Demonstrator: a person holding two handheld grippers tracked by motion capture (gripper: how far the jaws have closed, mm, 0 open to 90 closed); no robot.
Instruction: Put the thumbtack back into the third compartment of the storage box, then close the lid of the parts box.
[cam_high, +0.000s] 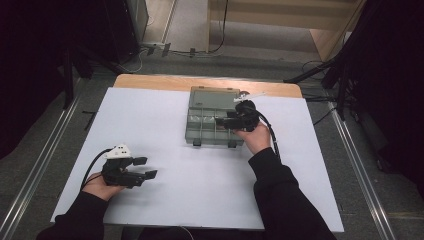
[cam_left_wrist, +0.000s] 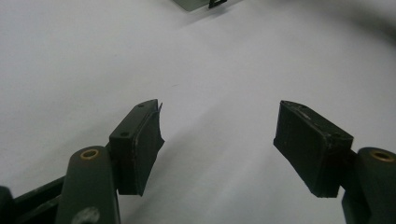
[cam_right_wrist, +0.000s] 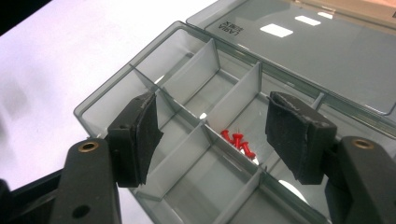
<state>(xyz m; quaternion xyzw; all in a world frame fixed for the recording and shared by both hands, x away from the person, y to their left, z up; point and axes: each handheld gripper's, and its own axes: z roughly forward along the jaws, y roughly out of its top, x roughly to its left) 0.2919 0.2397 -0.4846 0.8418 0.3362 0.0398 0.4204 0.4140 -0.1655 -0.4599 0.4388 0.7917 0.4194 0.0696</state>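
A grey compartment box (cam_high: 212, 122) lies open near the upper middle of the high view, on the white sheet that covers the table (cam_high: 165, 130), its lid (cam_high: 214, 96) folded back toward the far edge. The right gripper (cam_high: 223, 121) hovers over the right-hand part of the box, held by a hand that comes up from the lower right of the frame.

In the right gripper view the box (cam_right_wrist: 196, 93) runs diagonally across the frame, split by thin dividers into small cells. A few red push pins (cam_right_wrist: 239, 142) lie together in one cell just right of centre, directly between the two black jaws (they rest on the cell floor, apart from both pads). This gripper (cam_right_wrist: 219, 135) is released, its jaws well apart with nothing clamped.

The left gripper (cam_high: 145, 168) sits at the lower left of the high view, well apart from the box, low over bare white sheet. In the left gripper view its jaws (cam_left_wrist: 219, 144) stand wide and empty, and a corner of the box (cam_left_wrist: 196, 3) peeks in at the top edge.
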